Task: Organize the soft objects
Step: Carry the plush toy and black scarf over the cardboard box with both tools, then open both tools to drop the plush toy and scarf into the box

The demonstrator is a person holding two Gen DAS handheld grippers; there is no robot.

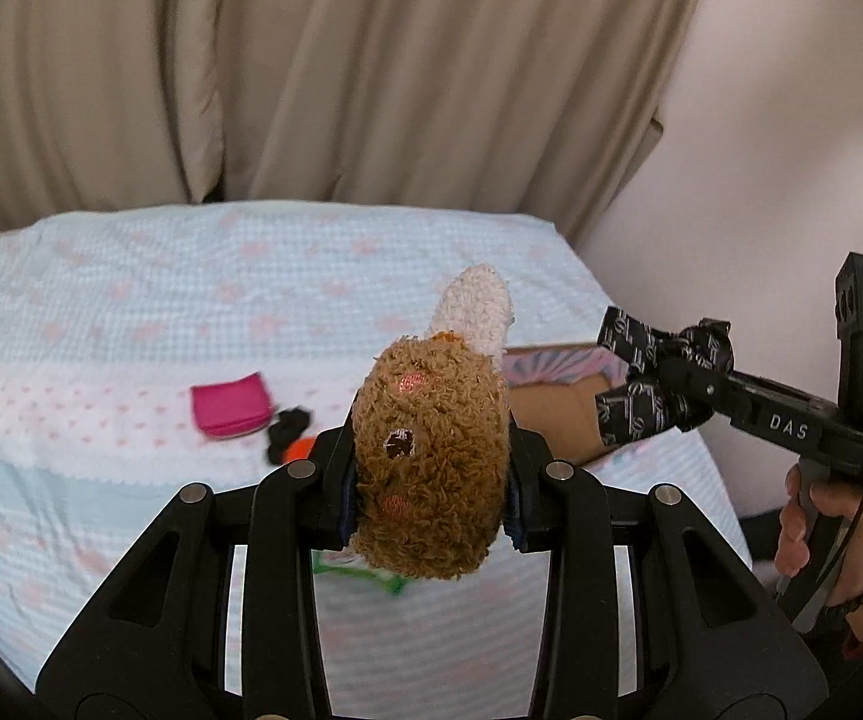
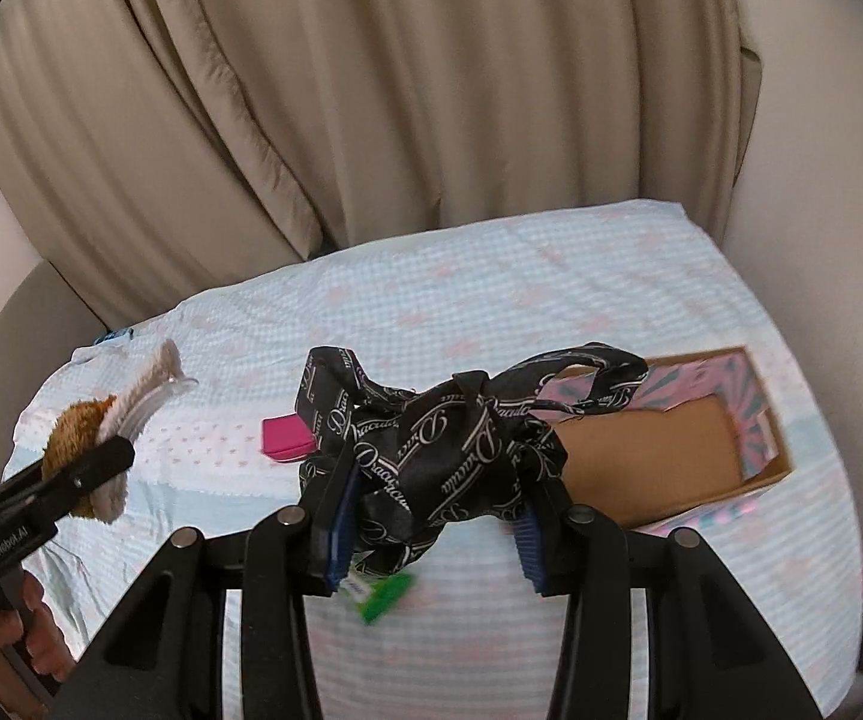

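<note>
While the left gripper [image 1: 431, 468] clenched the brown plush toy [image 1: 431, 450] and the right gripper [image 2: 431, 516] pinched the black ribbon [image 2: 431, 444] above the bed [image 2: 491, 300], loose loops risked snagging the box [image 2: 773, 462] rim at three o'clock.

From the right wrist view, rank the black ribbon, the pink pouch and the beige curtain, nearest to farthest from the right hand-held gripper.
1. Black ribbon: clamped in the right hand-held gripper.
2. Pink pouch: on the bed, beyond and left.
3. Beige curtain: behind the bed.
</note>
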